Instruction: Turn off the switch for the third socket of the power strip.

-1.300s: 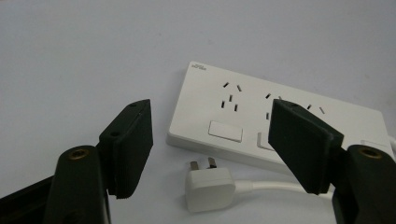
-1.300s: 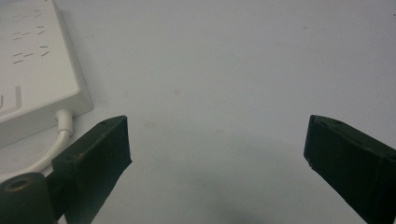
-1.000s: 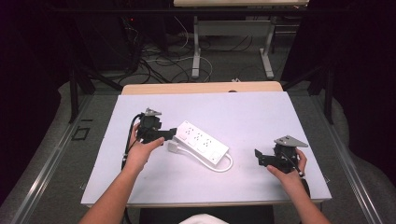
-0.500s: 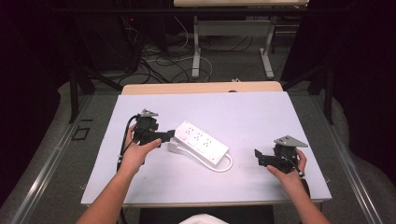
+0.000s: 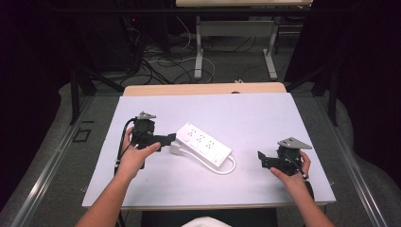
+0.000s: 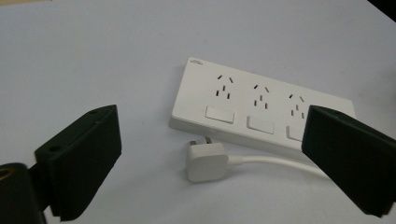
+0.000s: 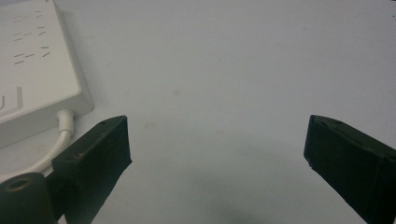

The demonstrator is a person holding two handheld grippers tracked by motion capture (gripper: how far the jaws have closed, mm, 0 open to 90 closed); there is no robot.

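A white power strip (image 5: 204, 144) with three sockets and three switches lies slanted at the table's middle. Its white plug (image 6: 207, 161) rests loose on the table beside the strip's near edge, the cord (image 5: 228, 167) looping back to the strip's right end. My left gripper (image 5: 166, 140) is open just left of the strip, jaws wide, with the plug (image 5: 175, 148) lying ahead between them and untouched. My right gripper (image 5: 263, 160) is open to the right of the strip, holding nothing. The strip's end (image 7: 32, 74) and cord exit (image 7: 65, 122) sit at the left of the right gripper view.
The work surface is a pale lavender mat (image 5: 265, 118) on a wooden table (image 5: 203, 89). Behind the table are desk legs (image 5: 198, 52) and tangled cables (image 5: 156, 61) on the floor.
My left gripper has edged slightly toward the strip and plug. The right gripper has stayed still.
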